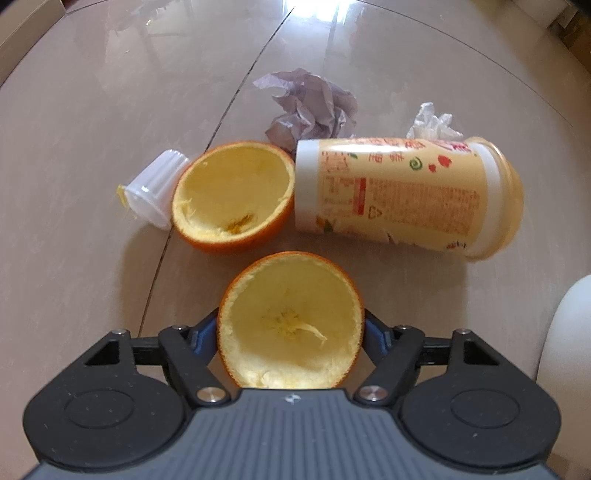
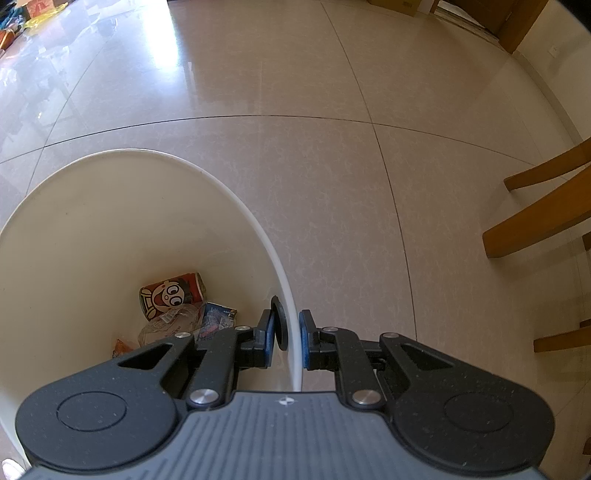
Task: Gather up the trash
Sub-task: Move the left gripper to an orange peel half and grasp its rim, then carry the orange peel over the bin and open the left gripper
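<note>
Recycling triangle on cup label

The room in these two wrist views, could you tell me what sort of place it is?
Probably a home dining area: glossy tiled floor, wooden chair legs, and a white bin beside food litter.

Glossy beige floor tiles with thin dark grout lines spread ahead of the jaws, window glare beyond them, wooden chair legs to their right.

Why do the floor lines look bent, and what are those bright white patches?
Left wrist view: the fisheye lens curves the floor seams, and window glare washes out the top. Right wrist view: same bending, with a bright glare streak on the glossy tiles.
</note>
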{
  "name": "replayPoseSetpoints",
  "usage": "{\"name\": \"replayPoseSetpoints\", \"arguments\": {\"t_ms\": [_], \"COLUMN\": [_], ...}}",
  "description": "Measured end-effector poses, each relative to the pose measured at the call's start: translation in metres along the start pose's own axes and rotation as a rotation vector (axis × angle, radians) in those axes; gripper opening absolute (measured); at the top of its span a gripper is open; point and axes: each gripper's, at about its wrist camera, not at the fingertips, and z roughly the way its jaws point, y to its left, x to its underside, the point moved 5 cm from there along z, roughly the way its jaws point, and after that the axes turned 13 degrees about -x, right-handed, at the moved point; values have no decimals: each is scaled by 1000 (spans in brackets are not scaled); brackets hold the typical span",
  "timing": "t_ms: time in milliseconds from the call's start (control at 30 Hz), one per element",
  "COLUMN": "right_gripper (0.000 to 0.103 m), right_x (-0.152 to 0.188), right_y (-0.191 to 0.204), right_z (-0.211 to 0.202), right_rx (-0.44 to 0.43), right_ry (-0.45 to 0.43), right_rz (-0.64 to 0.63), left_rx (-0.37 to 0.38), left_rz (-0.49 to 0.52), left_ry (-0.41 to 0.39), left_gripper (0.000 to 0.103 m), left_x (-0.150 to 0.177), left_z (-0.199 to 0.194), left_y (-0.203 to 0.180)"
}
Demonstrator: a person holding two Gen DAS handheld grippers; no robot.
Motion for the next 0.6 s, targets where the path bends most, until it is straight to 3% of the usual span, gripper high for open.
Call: {"name": "replayPoseSetpoints", "arguments": {"t_ms": [333, 600], "right_gripper": [17, 16], "right_x": [0, 1], "right_y": [1, 0], "right_z": [0, -1], "right_rx": [0, -4], "right_ry": [-2, -4], "right_rz": [3, 1], "left_rx": [23, 66], "left_rz": [121, 307], "left_ry": [4, -54], "left_gripper": [73, 73], "left_x": [17, 15], "left_z": [-55, -139], "left_y": [-10, -33]}}
